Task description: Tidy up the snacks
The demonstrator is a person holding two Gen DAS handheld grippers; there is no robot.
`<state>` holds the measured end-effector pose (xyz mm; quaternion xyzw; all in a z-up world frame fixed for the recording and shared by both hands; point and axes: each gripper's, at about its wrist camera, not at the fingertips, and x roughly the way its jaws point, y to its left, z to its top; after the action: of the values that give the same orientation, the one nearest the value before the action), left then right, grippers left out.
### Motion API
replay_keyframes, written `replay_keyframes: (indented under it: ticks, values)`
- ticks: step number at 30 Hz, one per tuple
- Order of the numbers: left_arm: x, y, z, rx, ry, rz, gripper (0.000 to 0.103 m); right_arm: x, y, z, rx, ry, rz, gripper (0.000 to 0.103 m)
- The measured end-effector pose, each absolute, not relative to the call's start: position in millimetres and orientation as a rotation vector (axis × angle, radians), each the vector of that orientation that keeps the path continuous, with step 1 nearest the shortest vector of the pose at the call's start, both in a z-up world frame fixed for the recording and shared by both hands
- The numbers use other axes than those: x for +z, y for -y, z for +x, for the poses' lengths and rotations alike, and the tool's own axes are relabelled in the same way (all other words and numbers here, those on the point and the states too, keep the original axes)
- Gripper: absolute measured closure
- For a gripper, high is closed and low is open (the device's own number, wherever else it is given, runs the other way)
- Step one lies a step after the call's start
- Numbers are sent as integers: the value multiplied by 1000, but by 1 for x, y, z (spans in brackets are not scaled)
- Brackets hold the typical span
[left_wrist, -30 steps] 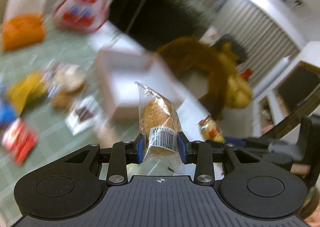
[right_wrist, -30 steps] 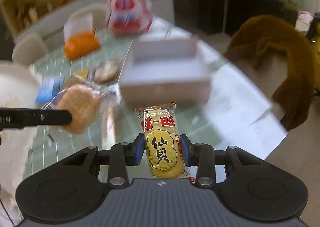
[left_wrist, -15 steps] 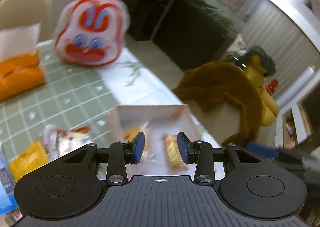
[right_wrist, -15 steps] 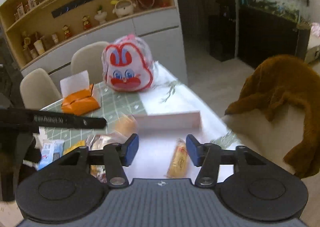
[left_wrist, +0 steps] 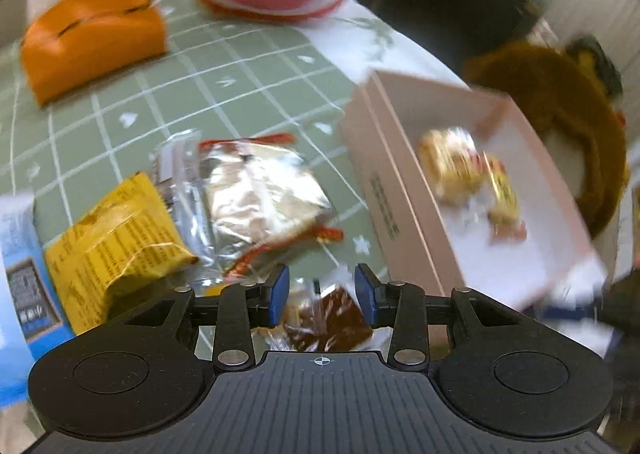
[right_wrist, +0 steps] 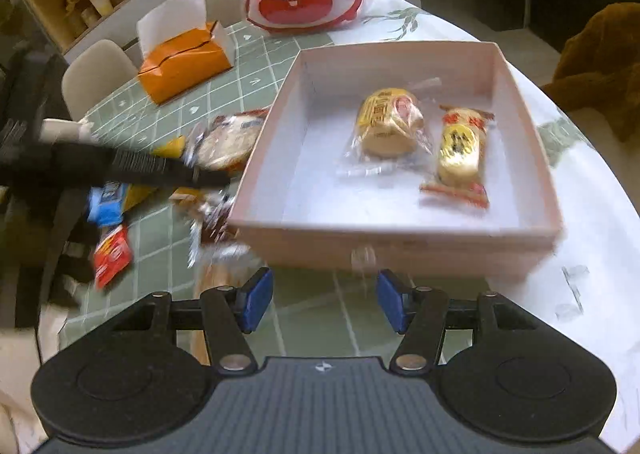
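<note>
- The shallow pale-pink cardboard box (right_wrist: 400,242) sits on the green checked worktop (right_wrist: 256,66) and holds two wrapped snacks: a round yellow cake in clear film (right_wrist: 388,122) and, just beside it, a long yellow rice cracker packet with red ends (right_wrist: 460,152).
- The right gripper (right_wrist: 325,302) hovers in front of the box's near wall. Its jaws have just been opening, and the blue fingers (right_wrist: 254,302) stand apart with nothing between them.
- The left gripper (left_wrist: 322,296) points down at the loose pile, released; a brown chocolate-coloured snack in clear wrap (left_wrist: 328,324) lies under its gap, not pinched.
- Still outside the box: a crinkled yellow foil packet (left_wrist: 116,242), a silvery clear-wrapped pastry with red trim (left_wrist: 260,198), a blue carton (left_wrist: 20,266) and a small red packet (right_wrist: 112,254).
- Judged from this, two snacks are sorted and several remain; the task looks under halfway.
</note>
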<state>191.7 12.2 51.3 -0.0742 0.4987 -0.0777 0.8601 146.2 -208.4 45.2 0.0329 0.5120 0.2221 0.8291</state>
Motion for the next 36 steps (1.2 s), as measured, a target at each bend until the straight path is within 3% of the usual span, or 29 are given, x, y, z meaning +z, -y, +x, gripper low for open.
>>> replay_keyframes:
  ticks: [3, 12, 20, 30, 36]
  values:
    - [50, -6, 180, -177, -1029, -51, 62, 33, 204, 172, 485, -1130, 96, 45]
    - [55, -57, 175, -56, -992, -228, 63, 43, 186, 157, 599, -1158, 112, 44]
    - [41, -17, 179, -206, -1036, -152, 63, 26, 162, 91, 570, -1179, 12, 44]
    - [33, 28, 121, -416, -1019, 153, 60, 21, 237, 83, 320, -1123, 98, 42]
    - [33, 37, 127, -296, -1002, 101, 56, 20, 241, 73, 300, -1099, 66, 40]
